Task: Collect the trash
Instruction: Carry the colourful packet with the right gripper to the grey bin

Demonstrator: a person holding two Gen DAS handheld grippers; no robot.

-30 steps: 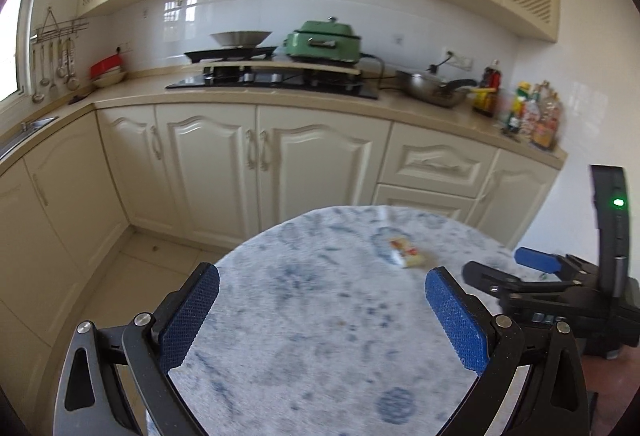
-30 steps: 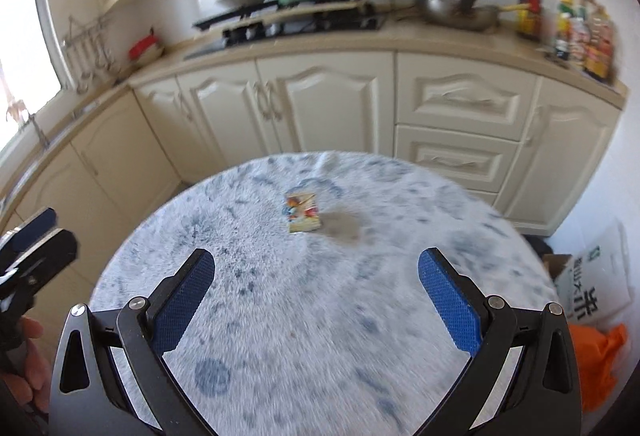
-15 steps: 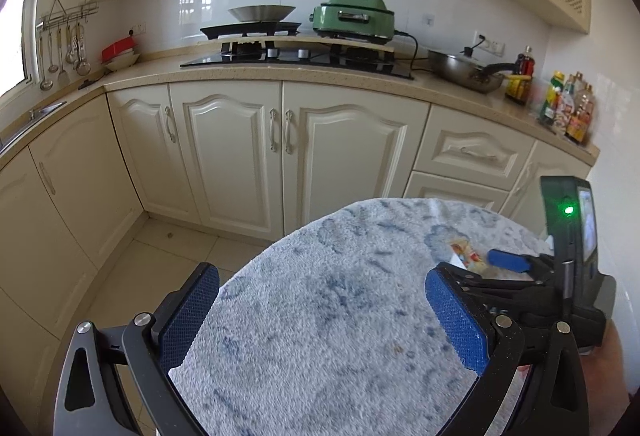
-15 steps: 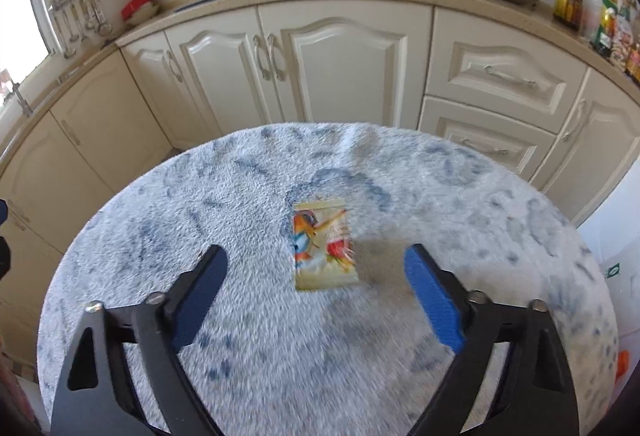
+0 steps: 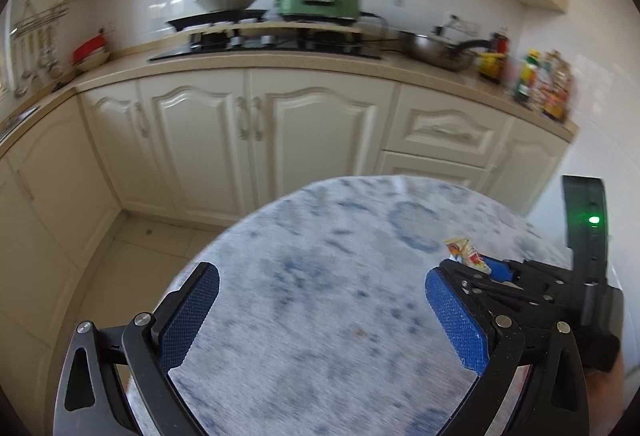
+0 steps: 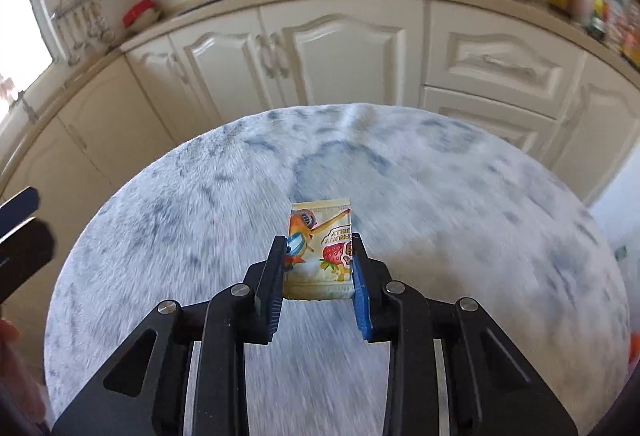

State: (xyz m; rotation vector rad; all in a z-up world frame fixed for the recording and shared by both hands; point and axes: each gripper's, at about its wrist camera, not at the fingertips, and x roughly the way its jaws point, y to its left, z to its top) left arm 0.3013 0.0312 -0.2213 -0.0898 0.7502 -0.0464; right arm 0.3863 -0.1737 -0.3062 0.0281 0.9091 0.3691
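A small yellow snack wrapper (image 6: 320,248) with a cartoon and a strawberry print sits on the round blue-and-white fuzzy table (image 6: 180,204). My right gripper (image 6: 319,256) has closed on the wrapper's two side edges, and its blue pads press against them. In the left wrist view the wrapper (image 5: 464,252) pokes out in front of my right gripper (image 5: 490,270) at the table's right side. My left gripper (image 5: 316,300) is open and empty, low over the near-left part of the table (image 5: 320,244).
Cream kitchen cabinets (image 5: 256,132) and a countertop run behind the table, with a stove, a green cooker (image 5: 318,2), a pan (image 5: 436,48) and bottles (image 5: 540,84) on top. Tiled floor (image 5: 132,260) lies to the left. Something orange (image 6: 634,348) shows at the far right edge.
My right gripper moved down onto the wrapper and closed its jaws on it. My left gripper stayed open and shifted slightly over the table.
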